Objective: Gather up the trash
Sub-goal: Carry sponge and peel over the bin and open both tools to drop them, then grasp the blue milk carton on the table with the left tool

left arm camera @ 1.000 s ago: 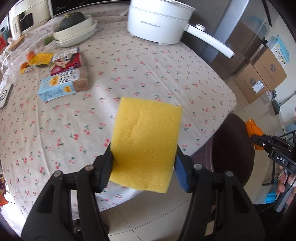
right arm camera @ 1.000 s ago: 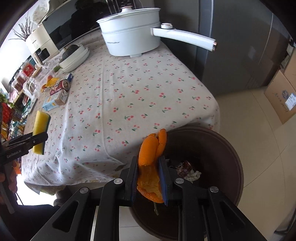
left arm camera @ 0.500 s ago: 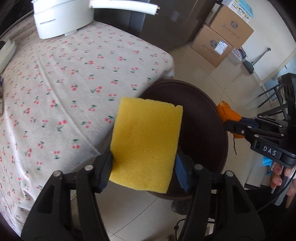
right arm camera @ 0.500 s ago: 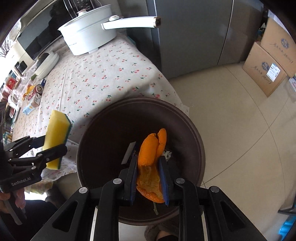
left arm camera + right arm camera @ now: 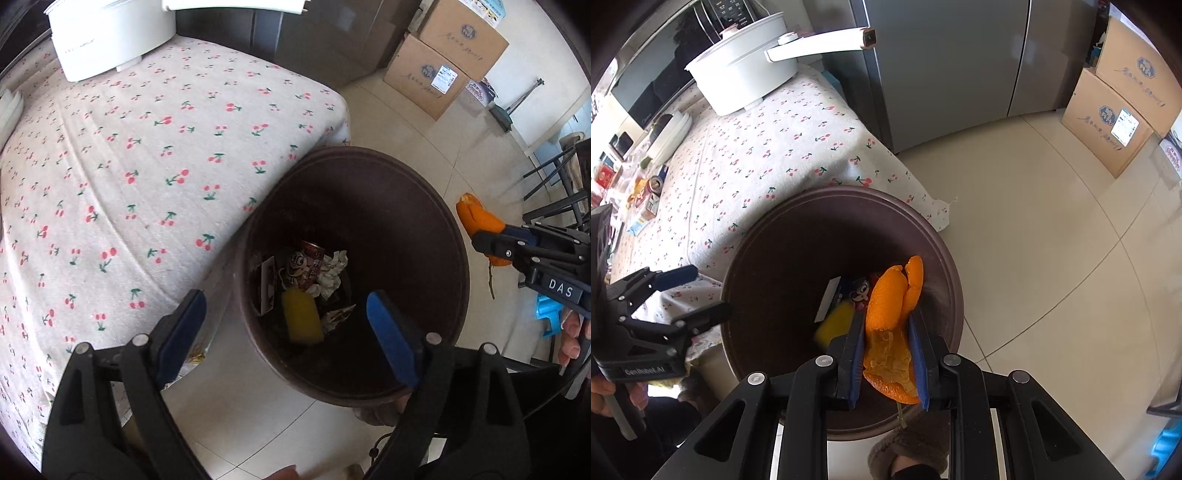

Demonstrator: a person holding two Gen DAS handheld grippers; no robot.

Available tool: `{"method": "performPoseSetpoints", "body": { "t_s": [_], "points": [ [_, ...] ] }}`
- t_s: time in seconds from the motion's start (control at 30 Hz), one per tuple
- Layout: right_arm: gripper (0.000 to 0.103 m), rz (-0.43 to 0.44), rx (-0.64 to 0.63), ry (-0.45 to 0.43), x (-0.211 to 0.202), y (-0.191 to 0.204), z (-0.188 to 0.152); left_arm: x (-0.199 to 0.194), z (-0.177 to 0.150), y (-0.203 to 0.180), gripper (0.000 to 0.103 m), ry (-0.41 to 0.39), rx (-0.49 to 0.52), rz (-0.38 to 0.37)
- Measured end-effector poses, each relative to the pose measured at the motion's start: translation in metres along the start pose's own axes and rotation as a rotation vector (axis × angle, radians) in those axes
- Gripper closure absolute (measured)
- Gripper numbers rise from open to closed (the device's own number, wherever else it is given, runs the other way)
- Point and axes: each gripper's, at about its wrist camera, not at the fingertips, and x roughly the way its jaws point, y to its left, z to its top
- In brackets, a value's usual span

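Left wrist view. We are looking down into a dark brown trash bin (image 5: pixel 424 206) standing on the pale tiled floor (image 5: pixel 402 122) against the corner of a table draped in a cherry-print cloth (image 5: pixel 147 166). In the bin we are seeing a yellow sponge (image 5: pixel 302 320), a can printed with a cartoon face (image 5: pixel 304 267), crumpled white paper (image 5: pixel 332 271) and a flat carton (image 5: pixel 266 290). The left gripper (image 5: pixel 286 332) is hanging above the bin, its jaws opening wide with nothing between them. At the right edge, the right gripper (image 5: pixel 480 232), lettered "DAS", is pinching an orange peel (image 5: pixel 474 218). Two cardboard boxes (image 5: pixel 443 66) with a round blue emblem and a white label are standing behind; their script is too small to read.

Right wrist view. We are holding the right gripper (image 5: pixel 888 354) over the bin (image 5: pixel 938 251), its blue pads pressed narrowly on the orange peel (image 5: pixel 890 306). Below, the sponge (image 5: pixel 836 319) is lying beside the carton (image 5: pixel 828 299). The left gripper (image 5: pixel 698 295), marked "GenRobot.AI", is spread at the bin's left rim. A white long-handled pot (image 5: pixel 742 81) is sitting on the cloth (image 5: pixel 768 147), with a grey cabinet front (image 5: pixel 945 66) behind.
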Motion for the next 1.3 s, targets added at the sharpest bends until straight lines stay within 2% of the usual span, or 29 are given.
{"method": "performPoseSetpoints", "body": {
  "t_s": [0.27,0.37,0.43,0.47,0.5,0.53,0.8,1.0,1.07,1.17,1.3],
  "points": [
    [0.078,0.011,-0.028,0.018,0.005,0.019,0.003,-0.026,-0.014,0.044,0.014,-0.035,-0.121,0.035],
    [0.074,0.023,-0.032,0.021,0.008,0.029,0.006,-0.035,-0.018,0.059,0.014,-0.048,-0.159,0.044],
    [0.061,0.033,-0.017,0.021,0.009,0.034,0.008,-0.041,-0.023,0.069,0.014,-0.056,-0.182,0.052],
    [0.042,0.034,-0.005,0.017,0.008,0.037,0.01,-0.044,-0.026,0.074,0.014,-0.06,-0.192,0.058],
    [0.03,0.03,0.004,0.006,0.007,0.039,0.011,-0.048,-0.029,0.079,0.014,-0.062,-0.202,0.063],
    [0.029,0.025,0.01,-0.007,0.005,0.042,0.012,-0.051,-0.031,0.084,0.014,-0.065,-0.212,0.067],
    [0.025,0.024,-0.001,0.003,0.006,0.071,0.023,-0.072,-0.047,0.123,0.014,-0.074,-0.285,0.103],
    [0.024,0.008,-0.027,0.0,0.008,0.099,0.029,-0.094,-0.06,0.16,0.014,-0.105,-0.382,0.132],
    [0.023,-0.012,-0.04,-0.011,0.008,0.109,0.031,-0.104,-0.064,0.176,0.012,-0.116,-0.42,0.156],
    [0.023,-0.053,-0.079,-0.024,0.01,0.129,0.036,-0.119,-0.071,0.202,0.003,-0.151,-0.475,0.215],
    [0.021,-0.055,-0.135,-0.018,0.02,0.157,0.046,-0.129,-0.077,0.244,0.003,-0.163,-0.556,0.288]
  ]
}}
